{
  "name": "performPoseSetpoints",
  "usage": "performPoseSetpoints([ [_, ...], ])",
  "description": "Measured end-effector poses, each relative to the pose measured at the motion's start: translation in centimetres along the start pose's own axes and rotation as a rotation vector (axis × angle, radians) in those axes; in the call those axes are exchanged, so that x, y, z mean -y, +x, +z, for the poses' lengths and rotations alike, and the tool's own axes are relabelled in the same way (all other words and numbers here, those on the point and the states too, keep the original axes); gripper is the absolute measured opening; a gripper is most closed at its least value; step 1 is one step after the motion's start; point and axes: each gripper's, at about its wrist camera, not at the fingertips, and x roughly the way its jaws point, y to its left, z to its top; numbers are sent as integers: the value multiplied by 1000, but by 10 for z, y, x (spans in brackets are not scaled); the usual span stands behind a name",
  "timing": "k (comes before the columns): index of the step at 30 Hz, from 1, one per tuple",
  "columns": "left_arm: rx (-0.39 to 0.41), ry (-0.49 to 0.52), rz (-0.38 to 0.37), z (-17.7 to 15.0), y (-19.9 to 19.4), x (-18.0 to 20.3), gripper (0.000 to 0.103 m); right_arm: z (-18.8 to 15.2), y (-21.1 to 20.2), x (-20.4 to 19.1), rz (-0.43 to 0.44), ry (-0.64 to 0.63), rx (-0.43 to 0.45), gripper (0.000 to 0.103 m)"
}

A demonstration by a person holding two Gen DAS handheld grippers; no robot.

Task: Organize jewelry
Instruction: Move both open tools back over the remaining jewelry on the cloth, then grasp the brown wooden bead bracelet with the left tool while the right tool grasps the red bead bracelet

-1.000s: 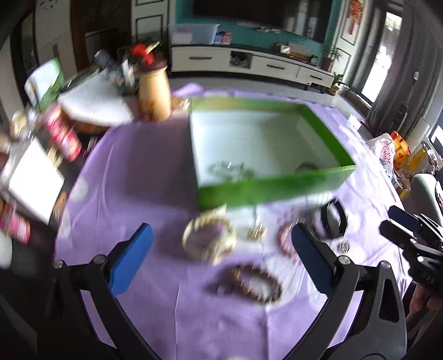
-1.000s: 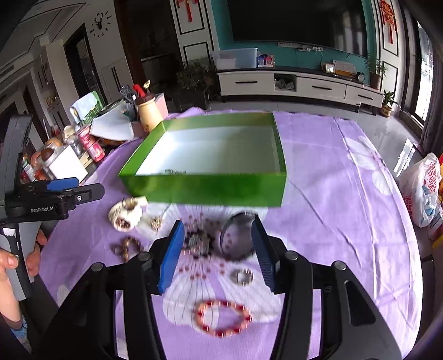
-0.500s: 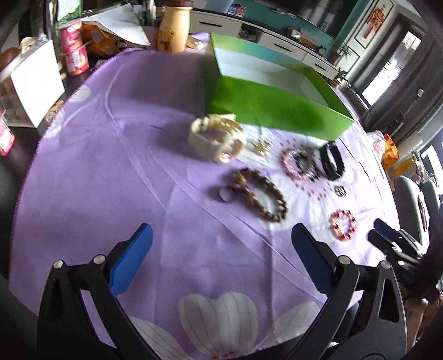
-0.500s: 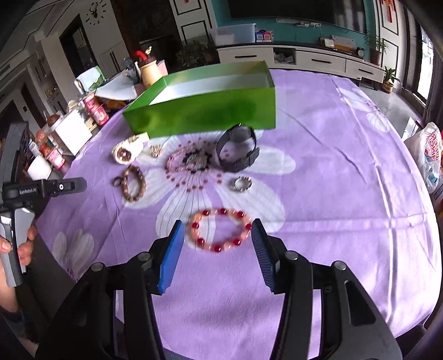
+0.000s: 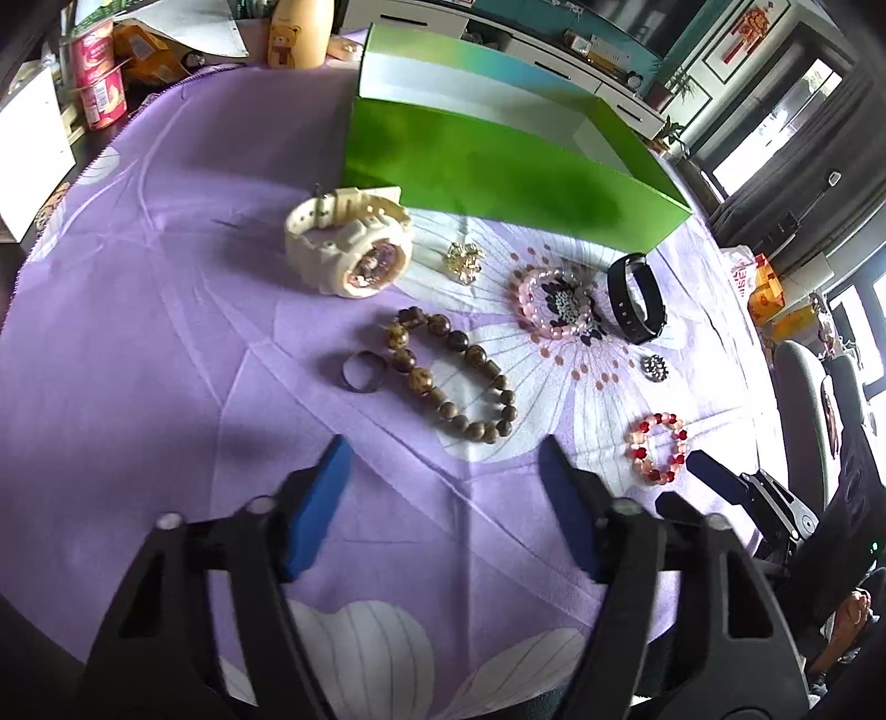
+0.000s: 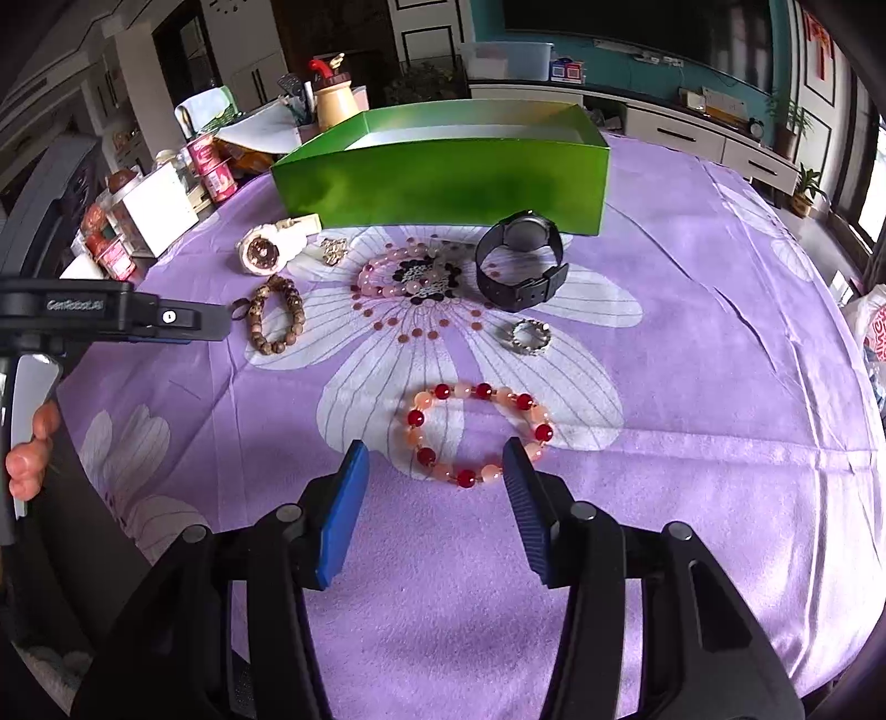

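Observation:
A green box (image 5: 498,166) (image 6: 443,177) stands open at the far side of the purple cloth. In front of it lie a cream watch (image 5: 349,243) (image 6: 266,249), a gold brooch (image 5: 465,260), a brown bead bracelet (image 5: 454,382) (image 6: 277,324), a metal ring (image 5: 362,372), a pink bead bracelet (image 5: 554,304) (image 6: 410,274), a black watch (image 5: 634,299) (image 6: 520,260), a silver ring (image 6: 530,335) and a red bead bracelet (image 5: 656,447) (image 6: 479,432). My left gripper (image 5: 443,459) is open and empty, just short of the brown bracelet. My right gripper (image 6: 434,462) is open, its fingertips beside the red bracelet's near edge.
Cans, a white box (image 6: 155,213), papers and a beige bottle (image 5: 299,33) (image 6: 335,99) crowd the table's far left. The cloth's near edge runs just under both grippers. A plastic bag (image 6: 875,332) lies off the right side.
Both grippers have pulled back from the box and dropped low over the cloth. The left gripper's jaws have narrowed. The jewelry has not moved.

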Motion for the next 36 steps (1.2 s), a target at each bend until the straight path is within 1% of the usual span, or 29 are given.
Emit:
performPoseSetpoints([
  [2,-8,-6,5,2,5,2,53,0,2,-3,-1,-24,3,50],
  [4,-9,-16,14,5,10,2,52,1,4,-6,-8,-42,9,49],
  [6,-7,-17,25,7,14,3,50,2,8,-6,-6,-51,2,44],
  [12,0,-40,53,15,24,4,42,6,18,-7,-23,-85,-18,42],
  [14,3,-40,82,19,27,6,37,7,20,-7,-24,-93,-19,42],
  [15,5,-33,100,20,28,8,32,8,21,-6,-25,-93,-18,40],
  [16,6,-23,119,21,30,10,29,9,22,-6,-34,-95,-15,38],
  [18,7,1,151,23,33,15,23,10,23,-6,-54,-104,-10,30],
  [19,8,15,165,23,35,18,21,10,24,-6,-54,-101,-8,29],
  [20,10,25,174,23,35,20,16,10,24,-6,-53,-98,-5,23],
  [21,16,41,187,22,35,23,15,11,24,-6,-57,-95,-1,13],
  [22,21,55,194,20,34,24,15,11,24,-6,-55,-87,1,8],
  [23,25,68,198,19,34,26,14,11,24,-5,-53,-78,3,8],
  [25,20,72,165,16,32,24,11,10,23,-3,-40,-57,4,8],
  [27,9,48,119,16,29,19,11,10,21,2,-5,-13,1,7],
  [28,12,45,109,15,26,16,11,10,19,5,9,6,4,7],
  [31,37,41,73,15,13,14,11,11,10,12,65,67,24,7],
  [36,79,39,1,26,-11,18,11,16,-8,26,163,174,75,8],
])
